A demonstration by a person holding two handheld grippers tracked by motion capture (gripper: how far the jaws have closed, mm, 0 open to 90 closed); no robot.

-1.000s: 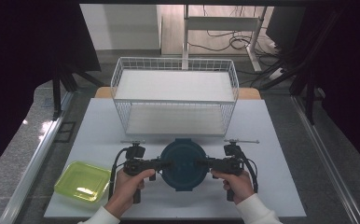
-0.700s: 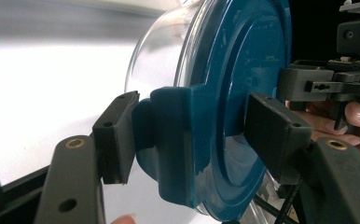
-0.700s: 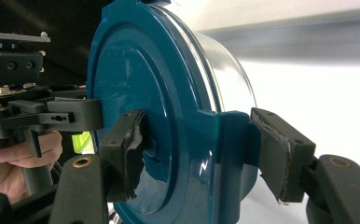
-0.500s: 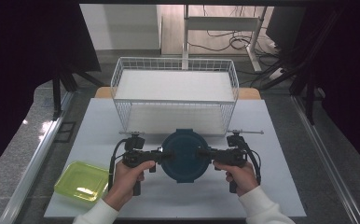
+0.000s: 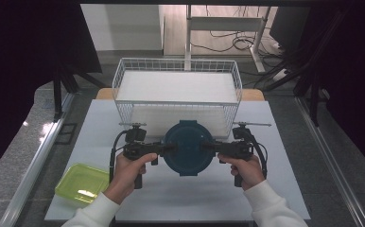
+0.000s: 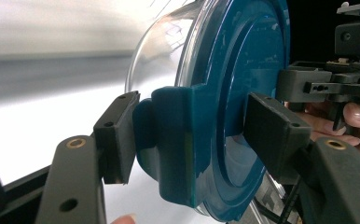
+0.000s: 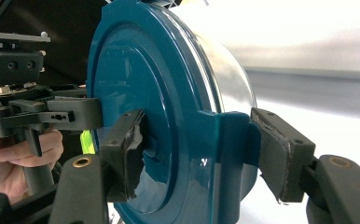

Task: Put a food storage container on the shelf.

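At the bottom of the high view, two hands come up from the lower edge, each holding a gripper. The left gripper [image 5: 167, 148] and right gripper [image 5: 208, 146] point inward at each other and clamp, jaws partly apart, on opposite side latches of a round container [image 5: 188, 147] at the centre of the frame. Its dark teal lid [image 6: 243, 93] faces up at the camera, so its flat faces lie level and its short axis runs vertical; the clear bowl [image 7: 229, 70] sits below. A yellow-green tub [image 5: 82, 182] lies lower left. Farther up stands a white wire basket [image 5: 178, 90] on the white table [image 5: 284, 156].
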